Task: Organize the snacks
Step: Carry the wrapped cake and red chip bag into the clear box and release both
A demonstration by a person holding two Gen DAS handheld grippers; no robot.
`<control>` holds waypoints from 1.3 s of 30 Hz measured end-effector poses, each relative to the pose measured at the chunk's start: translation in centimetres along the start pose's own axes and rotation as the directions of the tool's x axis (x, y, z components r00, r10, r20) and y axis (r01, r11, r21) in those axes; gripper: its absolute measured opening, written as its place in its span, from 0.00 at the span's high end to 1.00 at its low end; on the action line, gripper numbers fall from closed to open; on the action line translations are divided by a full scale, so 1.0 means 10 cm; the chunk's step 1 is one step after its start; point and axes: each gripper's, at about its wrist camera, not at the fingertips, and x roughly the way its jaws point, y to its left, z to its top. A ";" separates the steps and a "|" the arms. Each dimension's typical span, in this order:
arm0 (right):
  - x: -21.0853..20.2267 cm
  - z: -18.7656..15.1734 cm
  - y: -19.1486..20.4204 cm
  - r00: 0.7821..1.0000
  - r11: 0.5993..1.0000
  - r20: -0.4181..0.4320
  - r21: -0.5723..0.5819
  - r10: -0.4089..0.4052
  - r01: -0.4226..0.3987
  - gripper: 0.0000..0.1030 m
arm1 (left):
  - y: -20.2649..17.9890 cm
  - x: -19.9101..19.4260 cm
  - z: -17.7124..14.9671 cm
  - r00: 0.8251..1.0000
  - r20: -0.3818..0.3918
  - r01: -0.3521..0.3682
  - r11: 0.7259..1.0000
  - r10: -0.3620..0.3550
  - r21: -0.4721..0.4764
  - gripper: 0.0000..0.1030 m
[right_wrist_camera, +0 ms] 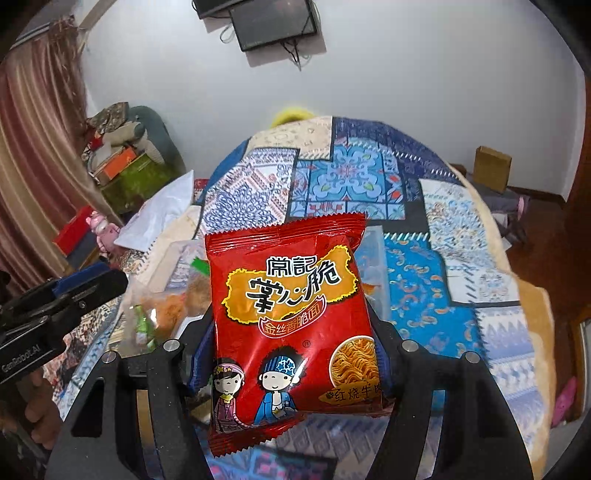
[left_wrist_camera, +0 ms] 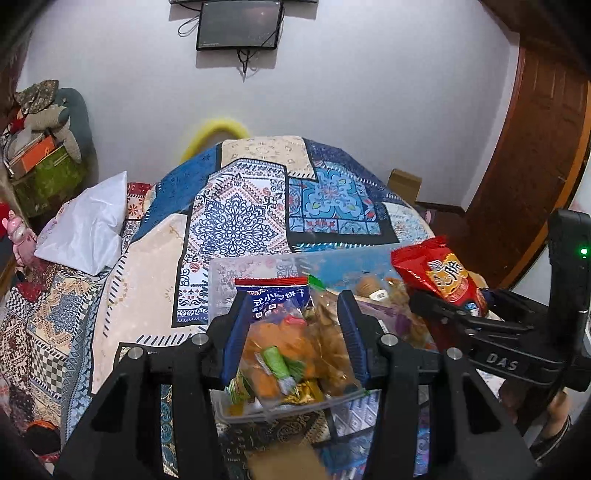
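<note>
My left gripper is shut on a clear snack bag with a red-and-blue header and orange pieces inside; its blue pads press on both sides. The bag hangs over a clear plastic box that holds several other snacks on the patchwork bedspread. To the right, my right gripper is shut on a red crispy-noodle packet. In the right wrist view the red noodle packet stands upright and hides the right gripper's pads. The left gripper shows at the left with the clear bag beside it.
A white pillow lies on the bed's left side. Stacked boxes and soft toys stand in the far left corner. A cardboard box sits by the wooden door. A dark screen hangs on the wall.
</note>
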 end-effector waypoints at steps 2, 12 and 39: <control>0.09 -0.01 0.01 1.000 1.000 -0.014 -0.003 -0.005 0.005 0.38 | 0.03 0.03 -0.04 1.000 -0.013 0.007 1.000 -0.007 -0.010 0.54; 0.32 -0.15 -0.02 0.995 0.999 -0.092 -0.011 -0.042 0.041 0.34 | 0.10 -0.27 -0.58 0.998 -0.055 -0.003 1.000 0.004 0.016 0.26; -0.49 -0.57 0.09 0.998 0.995 -0.051 -0.092 -0.033 0.028 0.17 | -0.14 -0.54 -1.16 0.993 -0.118 0.003 1.000 0.000 0.021 0.47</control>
